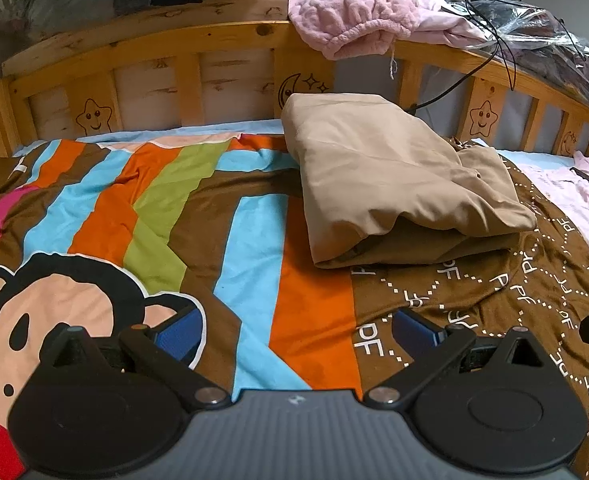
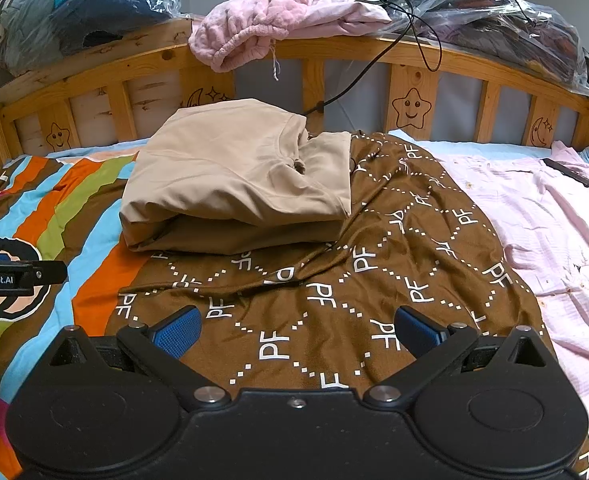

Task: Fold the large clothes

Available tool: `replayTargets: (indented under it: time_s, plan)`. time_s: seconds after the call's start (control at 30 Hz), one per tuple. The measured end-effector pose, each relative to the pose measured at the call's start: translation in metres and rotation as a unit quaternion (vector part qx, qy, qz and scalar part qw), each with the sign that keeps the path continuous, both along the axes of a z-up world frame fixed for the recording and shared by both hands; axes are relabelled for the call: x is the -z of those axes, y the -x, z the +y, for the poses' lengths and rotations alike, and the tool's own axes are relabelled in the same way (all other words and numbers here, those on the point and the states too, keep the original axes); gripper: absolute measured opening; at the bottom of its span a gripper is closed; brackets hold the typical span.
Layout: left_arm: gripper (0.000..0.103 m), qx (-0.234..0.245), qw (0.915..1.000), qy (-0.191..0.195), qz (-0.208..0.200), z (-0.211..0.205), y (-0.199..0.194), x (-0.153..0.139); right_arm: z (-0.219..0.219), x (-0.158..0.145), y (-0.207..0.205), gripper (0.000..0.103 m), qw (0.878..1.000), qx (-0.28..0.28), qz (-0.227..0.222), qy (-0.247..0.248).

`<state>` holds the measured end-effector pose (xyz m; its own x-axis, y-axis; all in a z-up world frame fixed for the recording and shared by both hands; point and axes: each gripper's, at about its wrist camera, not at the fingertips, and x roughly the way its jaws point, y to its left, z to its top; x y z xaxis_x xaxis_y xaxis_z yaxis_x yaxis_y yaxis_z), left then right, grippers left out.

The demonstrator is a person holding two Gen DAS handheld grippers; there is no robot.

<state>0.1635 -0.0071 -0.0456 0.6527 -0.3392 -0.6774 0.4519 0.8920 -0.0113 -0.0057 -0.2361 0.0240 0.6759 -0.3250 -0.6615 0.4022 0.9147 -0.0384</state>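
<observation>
Both the left tool [image 1: 294, 334] and the right tool [image 2: 298, 330] are wide open and empty; the folded beige garment [image 2: 234, 184] lies at 12 o'clock on the bed [image 1: 254, 260].

A folded tan garment [image 1: 398, 184] lies at one o'clock on the striped cartoon bedspread [image 1: 154, 208], its right edge overlapping brown PF-printed cloth [image 1: 534, 300]. The left gripper [image 1: 296, 332] (fingers spread, empty) hovers at six.

folded tan garment [image 2: 234, 184] on the bed, its right edge overlapping brown patterned cloth [image 2: 374, 280]
</observation>
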Motion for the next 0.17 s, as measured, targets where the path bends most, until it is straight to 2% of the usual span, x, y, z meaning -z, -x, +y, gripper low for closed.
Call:
replayTargets:
  time_s: [0.17]
  plan:
    - [0.102, 0.000, 1.0000, 0.000, 0.000, 0.0015, 0.0002, 0.0005, 0.0005, 0.0006, 0.0000, 0.102, 1.000, 0.001, 0.001, -0.001]
